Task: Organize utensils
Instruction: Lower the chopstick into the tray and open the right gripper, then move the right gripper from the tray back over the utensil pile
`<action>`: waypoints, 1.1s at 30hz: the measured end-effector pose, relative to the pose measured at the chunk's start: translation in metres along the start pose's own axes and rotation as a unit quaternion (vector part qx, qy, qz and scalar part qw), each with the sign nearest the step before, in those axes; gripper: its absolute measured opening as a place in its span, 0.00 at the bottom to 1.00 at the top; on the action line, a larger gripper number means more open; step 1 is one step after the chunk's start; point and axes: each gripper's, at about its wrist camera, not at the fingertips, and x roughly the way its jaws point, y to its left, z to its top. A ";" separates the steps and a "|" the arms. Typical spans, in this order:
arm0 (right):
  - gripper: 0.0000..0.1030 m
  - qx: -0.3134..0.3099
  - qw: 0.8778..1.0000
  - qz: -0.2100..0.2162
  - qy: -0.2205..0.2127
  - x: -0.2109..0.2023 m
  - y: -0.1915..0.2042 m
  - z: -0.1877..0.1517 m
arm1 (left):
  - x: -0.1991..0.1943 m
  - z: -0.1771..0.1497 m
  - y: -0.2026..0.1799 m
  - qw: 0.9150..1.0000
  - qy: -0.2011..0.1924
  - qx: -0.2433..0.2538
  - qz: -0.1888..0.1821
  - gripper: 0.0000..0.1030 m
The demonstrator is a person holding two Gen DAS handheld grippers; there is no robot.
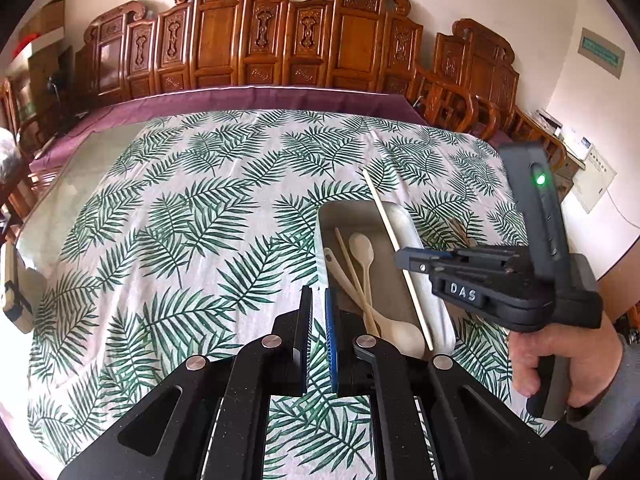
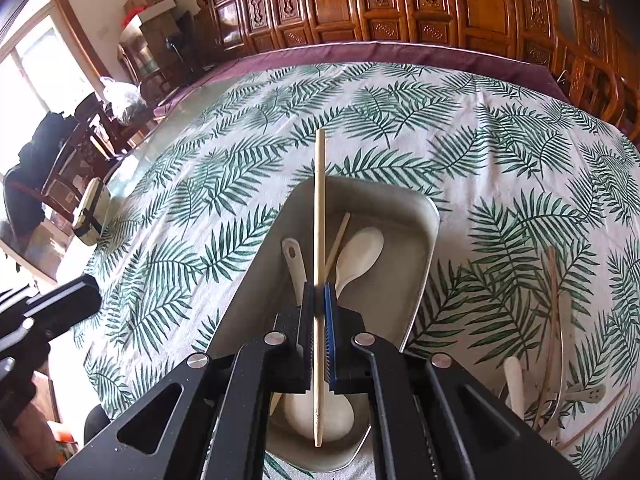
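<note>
A beige tray (image 2: 430, 224) sits on the leaf-print cloth, holding two pale spoons (image 2: 360, 248) and a loose chopstick (image 2: 338, 240). My right gripper (image 2: 319, 294) is shut on a long wooden chopstick (image 2: 319, 200), which hangs lengthwise over the tray with its near tip above a spoon bowl. In the left wrist view the same chopstick (image 1: 384, 216) slants across the tray (image 1: 344, 206), pinched by the right gripper (image 1: 402, 258). My left gripper (image 1: 319, 292) hovers just left of the tray, shut with nothing between its pads.
More loose wooden utensils (image 2: 554, 320) and a pale spoon (image 2: 514, 380) lie on the cloth right of the tray. A small strapped box (image 2: 90, 216) stands at the table's left edge. Carved wooden chairs (image 1: 280, 40) line the far side.
</note>
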 end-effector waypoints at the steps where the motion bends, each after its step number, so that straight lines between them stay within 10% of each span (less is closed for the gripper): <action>1: 0.06 0.000 1.000 0.000 0.003 0.002 0.000 -0.002 | 0.000 0.000 0.001 1.000 0.000 -0.001 0.000 0.05; 19: 0.08 -0.010 1.000 -0.002 -0.005 -0.015 -0.006 -0.011 | -0.002 -0.004 -0.010 1.000 0.002 0.005 -0.001 0.05; 33: 0.20 0.007 0.997 -0.062 -0.054 -0.126 -0.079 -0.093 | -0.004 -0.010 -0.058 0.999 0.004 0.034 -0.033 0.07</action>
